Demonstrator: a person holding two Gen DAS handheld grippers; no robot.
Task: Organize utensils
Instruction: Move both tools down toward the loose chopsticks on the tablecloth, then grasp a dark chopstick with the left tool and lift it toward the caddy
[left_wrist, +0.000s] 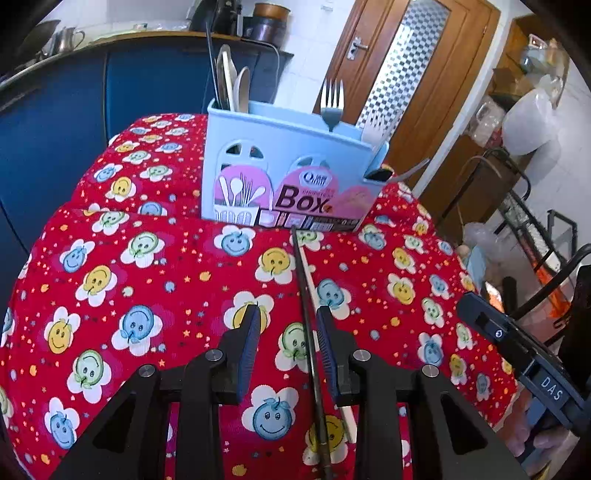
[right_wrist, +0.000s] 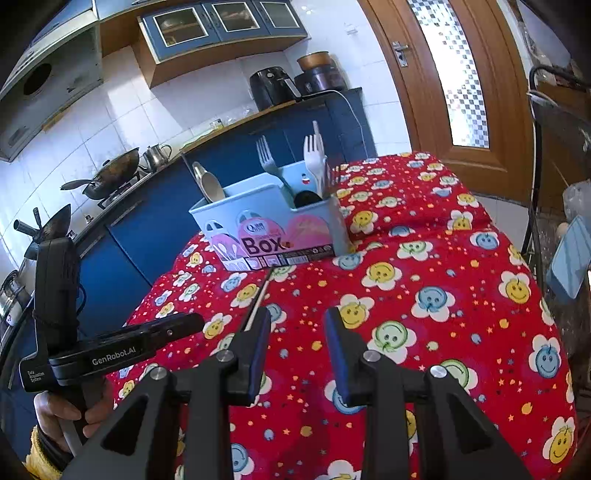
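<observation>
Nearest in the left wrist view: left gripper (left_wrist: 286, 325), fingers apart, blue pads clear of everything. Between those fingers, close against the right pad, a pair of chopsticks (left_wrist: 308, 314), one dark, one pale, lying flat on the red smiley-flower cloth (left_wrist: 147, 280) over the desk, tips pointing toward 12 o'clock. Whether the right pad touches the dark stick, cannot tell. At 4 o'clock in that view, the right gripper's black body.

Nearest in the right wrist view: right gripper (right_wrist: 297, 325), fingers apart with only cloth between. At 11 o'clock of its left finger, the pale chopstick emerging. At 8 o'clock, a hand (right_wrist: 62, 413) wrapped round the left gripper's handle.

Farther, at 12 o'clock past the chopstick tips: light blue utensil box (left_wrist: 288, 162) upright on the cloth, holding spoons (left_wrist: 242, 88), a grey fork (left_wrist: 331, 99) and a white fork (right_wrist: 314, 155). Beyond, blue cabinets (left_wrist: 55, 122) and a wooden door (left_wrist: 424, 74)
</observation>
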